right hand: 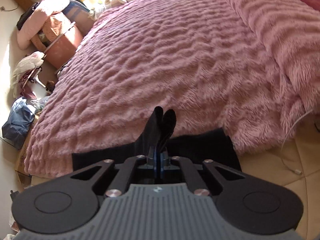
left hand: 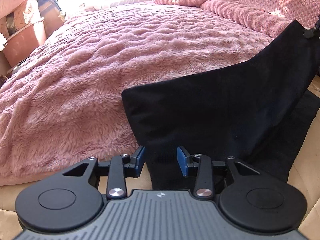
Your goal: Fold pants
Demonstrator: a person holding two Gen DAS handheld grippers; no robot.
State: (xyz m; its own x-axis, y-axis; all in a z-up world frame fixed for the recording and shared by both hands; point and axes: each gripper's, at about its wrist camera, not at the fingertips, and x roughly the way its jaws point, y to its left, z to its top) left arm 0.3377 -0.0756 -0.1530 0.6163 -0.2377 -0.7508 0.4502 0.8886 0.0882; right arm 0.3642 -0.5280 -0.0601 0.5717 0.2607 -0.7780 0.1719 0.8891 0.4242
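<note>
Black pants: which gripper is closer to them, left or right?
Right. The right gripper is shut on a bunched fold of the black pants. The left gripper is open, with the cloth lying between its fingers.

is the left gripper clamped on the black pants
No, the left gripper stands open, its blue pads apart on either side of the black pants.

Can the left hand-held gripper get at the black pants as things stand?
Probably yes. The left hand-held gripper is open with the black pants already lying between its blue pads, nothing in between. The right hand-held gripper is shut on another part, off to the side.
</note>
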